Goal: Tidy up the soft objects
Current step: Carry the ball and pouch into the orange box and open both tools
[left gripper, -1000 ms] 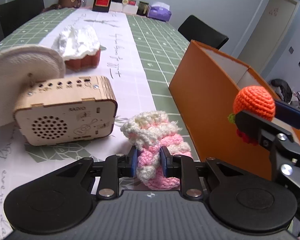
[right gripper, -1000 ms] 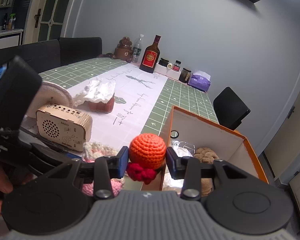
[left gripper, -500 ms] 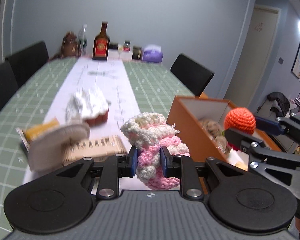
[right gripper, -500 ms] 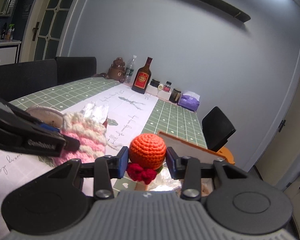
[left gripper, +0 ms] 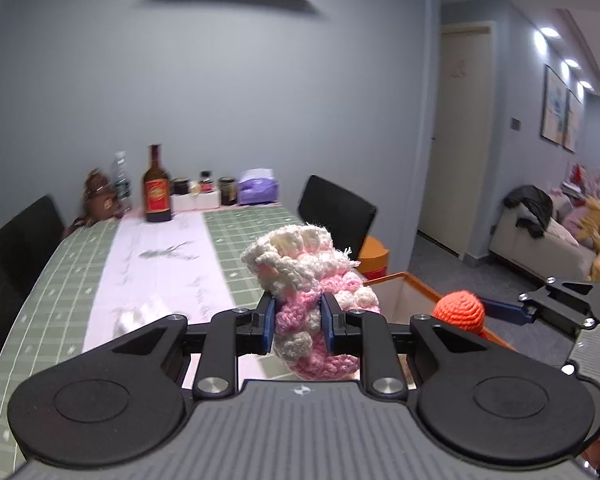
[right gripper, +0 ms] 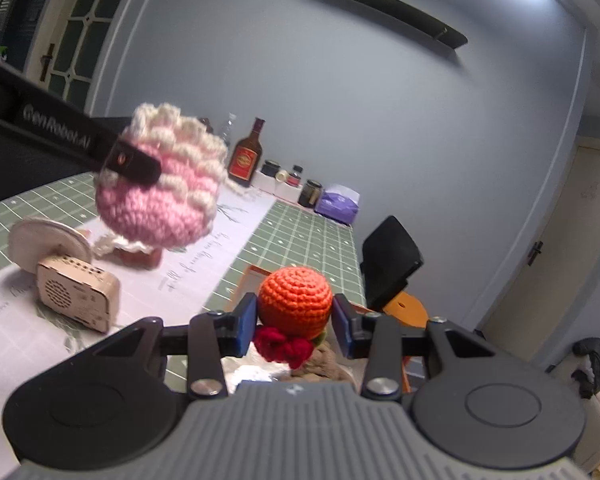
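My left gripper (left gripper: 296,322) is shut on a pink and cream crocheted toy (left gripper: 312,280) and holds it high above the table; the toy also shows in the right wrist view (right gripper: 160,192). My right gripper (right gripper: 295,322) is shut on an orange crocheted ball (right gripper: 295,304) with a red frill (right gripper: 282,346), seen from the left wrist view (left gripper: 459,311) too. It hangs over the orange box (left gripper: 416,286), whose rim (right gripper: 256,270) and soft contents (right gripper: 320,364) show below the ball.
A wooden radio (right gripper: 78,296) and a round cream pad (right gripper: 48,240) stand on the table (left gripper: 80,272). A foil-topped red item (right gripper: 138,254) sits behind them. Bottles and jars (left gripper: 156,188) line the far end. Black chairs (left gripper: 338,212) flank the table.
Both grippers have risen with their toys. The left one lifted the pink toy off the table and now stands high. The right one moved over the orange box.
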`<state>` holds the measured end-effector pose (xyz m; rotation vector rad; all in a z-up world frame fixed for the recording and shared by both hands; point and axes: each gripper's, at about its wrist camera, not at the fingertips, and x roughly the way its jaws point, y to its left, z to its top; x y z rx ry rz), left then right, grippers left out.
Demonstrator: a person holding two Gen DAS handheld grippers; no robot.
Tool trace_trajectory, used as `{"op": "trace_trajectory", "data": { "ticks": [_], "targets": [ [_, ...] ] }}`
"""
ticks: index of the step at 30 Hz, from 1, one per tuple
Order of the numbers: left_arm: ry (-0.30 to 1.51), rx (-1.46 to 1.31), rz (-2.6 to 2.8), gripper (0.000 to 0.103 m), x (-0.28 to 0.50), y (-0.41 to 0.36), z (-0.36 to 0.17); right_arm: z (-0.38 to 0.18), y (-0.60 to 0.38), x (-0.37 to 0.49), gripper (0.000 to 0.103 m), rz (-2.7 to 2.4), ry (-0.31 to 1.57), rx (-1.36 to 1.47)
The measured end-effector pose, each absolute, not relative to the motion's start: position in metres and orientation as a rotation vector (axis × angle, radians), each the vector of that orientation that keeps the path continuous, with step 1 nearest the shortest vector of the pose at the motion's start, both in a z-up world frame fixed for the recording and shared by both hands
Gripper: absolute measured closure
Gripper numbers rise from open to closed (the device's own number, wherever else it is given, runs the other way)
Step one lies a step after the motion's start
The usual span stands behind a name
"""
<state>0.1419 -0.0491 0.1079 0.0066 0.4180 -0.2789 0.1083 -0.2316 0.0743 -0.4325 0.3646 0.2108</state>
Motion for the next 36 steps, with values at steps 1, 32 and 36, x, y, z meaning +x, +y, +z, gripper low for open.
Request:
{"op": "trace_trajectory", "data": {
  "ticks": [1, 32, 36],
  "targets": [
    [0.419, 0.018, -0.296, 0.077, 0.146, -0.057, 0.109, 0.073, -0.238, 0.114, 0.063, 0.2, 0.38, -0.434],
    [1.006, 0.276, -0.597, 0.074, 0.247, -0.184, -0.021, -0.027, -0.307, 0.252, 0.063, 0.403, 1.046, -0.56],
    [1.03, 0.285, -0.595, 0.068, 0.246, -0.186, -0.025, -0.033, -0.307, 0.254, 0.062, 0.403, 1.06, -0.578]
  ]
}}
